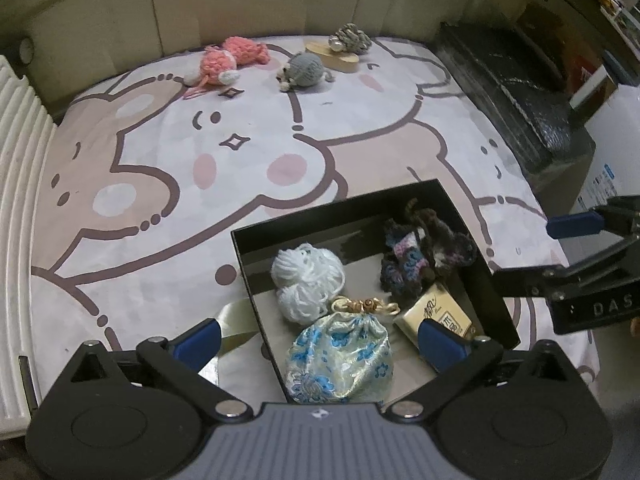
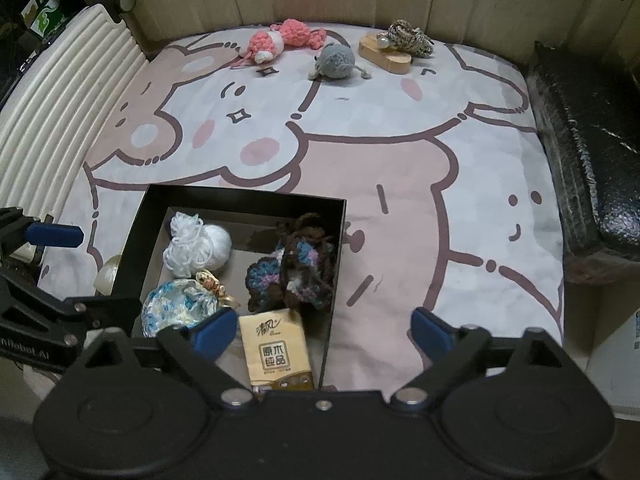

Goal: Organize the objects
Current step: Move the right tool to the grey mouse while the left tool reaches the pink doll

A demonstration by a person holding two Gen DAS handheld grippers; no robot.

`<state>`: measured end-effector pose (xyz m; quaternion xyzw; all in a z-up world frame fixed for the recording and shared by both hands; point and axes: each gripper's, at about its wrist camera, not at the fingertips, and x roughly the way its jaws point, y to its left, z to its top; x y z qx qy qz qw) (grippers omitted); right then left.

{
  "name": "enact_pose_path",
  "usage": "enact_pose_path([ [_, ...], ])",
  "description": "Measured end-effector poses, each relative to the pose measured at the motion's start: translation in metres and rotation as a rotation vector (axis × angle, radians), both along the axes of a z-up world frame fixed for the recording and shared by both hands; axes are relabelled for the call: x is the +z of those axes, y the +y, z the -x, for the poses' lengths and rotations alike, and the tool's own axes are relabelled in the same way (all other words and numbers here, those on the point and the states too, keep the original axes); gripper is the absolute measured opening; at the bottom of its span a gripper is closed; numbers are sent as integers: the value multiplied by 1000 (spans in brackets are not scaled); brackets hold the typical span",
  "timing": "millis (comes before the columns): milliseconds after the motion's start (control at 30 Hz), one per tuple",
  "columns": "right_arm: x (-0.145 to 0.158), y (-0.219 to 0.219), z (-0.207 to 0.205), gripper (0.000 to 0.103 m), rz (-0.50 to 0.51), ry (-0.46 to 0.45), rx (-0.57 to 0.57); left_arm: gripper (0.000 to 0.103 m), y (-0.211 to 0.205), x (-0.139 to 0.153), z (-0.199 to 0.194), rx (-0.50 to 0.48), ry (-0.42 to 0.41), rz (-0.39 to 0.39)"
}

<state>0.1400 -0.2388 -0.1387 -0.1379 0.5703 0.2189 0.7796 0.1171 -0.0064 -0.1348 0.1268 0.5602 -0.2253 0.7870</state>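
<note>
A black open box (image 1: 484,268) (image 2: 132,236) lies near me on the cartoon cloth. It holds a white yarn ball (image 1: 308,280) (image 2: 198,248), a blue brocade pouch (image 1: 340,360) (image 2: 176,306), a dark crochet piece (image 1: 420,256) (image 2: 296,268) and a tissue pack (image 1: 436,312) (image 2: 276,352). My left gripper (image 1: 320,340) is open and empty, straddling the box's left wall above the pouch. My right gripper (image 2: 324,330) is open and empty, straddling the box's right wall. At the far edge lie a pink crochet toy (image 1: 232,60) (image 2: 280,40), a grey crochet mouse (image 1: 304,68) (image 2: 336,60) and a wooden block (image 1: 332,56) (image 2: 384,56).
A brown-white knitted piece (image 1: 352,38) (image 2: 412,38) rests on the wooden block. A white ribbed board (image 1: 20,184) (image 2: 60,112) lines the left side. A dark wrapped bundle (image 1: 508,80) (image 2: 592,152) lines the right side. A cream ribbon (image 1: 236,316) lies beside the box.
</note>
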Motion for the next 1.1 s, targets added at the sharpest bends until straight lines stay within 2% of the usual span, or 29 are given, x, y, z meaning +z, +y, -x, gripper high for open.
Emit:
enact_pose_path([
  [100, 0, -2, 0, 103, 1, -4, -9, 103, 2, 1, -1, 14, -7, -8],
  [667, 6, -12, -5, 103, -19, -37, -40, 103, 3, 3, -6, 53, -17, -7],
  [1100, 17, -7, -20, 103, -102, -128, -89, 103, 15, 19, -27, 177, -133, 40],
])
